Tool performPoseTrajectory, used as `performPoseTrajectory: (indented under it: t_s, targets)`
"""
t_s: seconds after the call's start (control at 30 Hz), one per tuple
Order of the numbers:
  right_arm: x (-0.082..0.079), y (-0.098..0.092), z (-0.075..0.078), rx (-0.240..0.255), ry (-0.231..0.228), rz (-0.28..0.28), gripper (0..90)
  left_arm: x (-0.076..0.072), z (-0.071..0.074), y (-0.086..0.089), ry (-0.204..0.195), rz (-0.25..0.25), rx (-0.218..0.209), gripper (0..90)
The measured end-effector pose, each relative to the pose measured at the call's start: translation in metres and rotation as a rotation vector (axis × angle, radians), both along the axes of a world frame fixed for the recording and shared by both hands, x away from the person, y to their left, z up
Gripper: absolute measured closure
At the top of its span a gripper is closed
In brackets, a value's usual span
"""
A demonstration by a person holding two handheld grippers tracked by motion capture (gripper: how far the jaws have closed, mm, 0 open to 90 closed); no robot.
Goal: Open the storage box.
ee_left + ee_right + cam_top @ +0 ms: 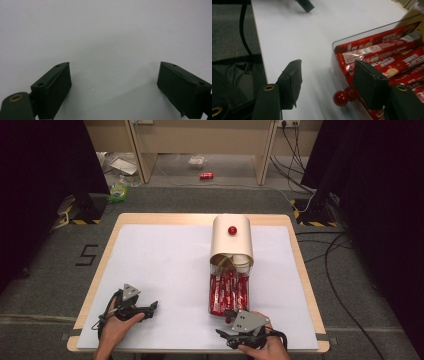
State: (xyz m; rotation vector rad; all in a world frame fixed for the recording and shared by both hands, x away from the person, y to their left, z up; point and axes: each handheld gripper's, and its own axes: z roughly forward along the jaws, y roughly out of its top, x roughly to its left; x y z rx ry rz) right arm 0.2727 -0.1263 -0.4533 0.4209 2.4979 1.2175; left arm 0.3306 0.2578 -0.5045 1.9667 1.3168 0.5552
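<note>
Sitting near the front right of the bench (150,250), a clear drawer (334,45) packed with red snack packets (227,292) stands pulled out of its cream box (231,237), toward six o'clock. The red knob (340,98) on the drawer front lies between the jaws of the right claw (332,83), which stand apart with nothing pinched. One jaw hangs over the packets, the other over bare white sheet.

The biggest risk, as I judge it, is a skewed push: the claw meets the drawer at an angle, so force could twist the drawer in the box or slide the light box toward twelve o'clock instead of closing it. A close on the small round knob could also slip off. The jaw over the packets might snag a wrapper.

Open room is generous toward nine o'clock, where the left claw (113,82) rests, jaws wide apart on empty sheet. The bench edge lies close at six o'clock, just behind the right hand (265,347); the right edge is near at three o'clock.
</note>
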Motion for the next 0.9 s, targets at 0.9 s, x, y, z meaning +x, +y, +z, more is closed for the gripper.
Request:
performPoseTrajectory:
  t_s: [0.9]
  targets:
    - [0.028,-0.016,0.018,0.182,0.010,-0.310,26.0,0.000,0.000,0.000,0.001,0.000,0.001,11.0]
